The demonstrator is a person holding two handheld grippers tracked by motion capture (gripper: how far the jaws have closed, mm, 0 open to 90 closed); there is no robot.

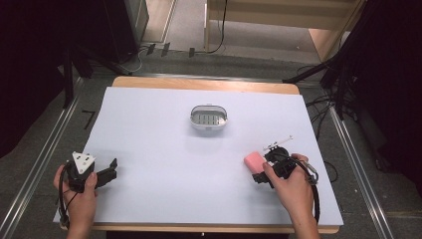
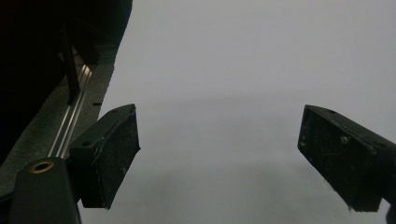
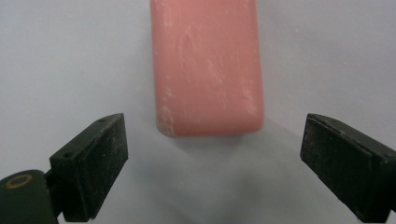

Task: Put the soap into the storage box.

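Observation:
A pink soap-like bar (image 1: 253,160) lies flat on the white sheet at the front right. In the right gripper view the bar (image 3: 208,65) sits just beyond the jaw tips, with its near end level with them and touching neither jaw. My right gripper (image 1: 261,168) (image 3: 212,156) is open, pointing left toward the bar, held by a hand. At the front left my left gripper (image 1: 112,169) (image 2: 219,140) stands open over bare sheet, with nothing between its jaws.
A white oval dish (image 1: 208,118) with a grey slotted insert stands in the middle of the table, farther back. The white sheet (image 1: 164,164) covers a wooden table. Metal rails (image 1: 45,149) run along the floor on both sides, and dark stands rise behind.

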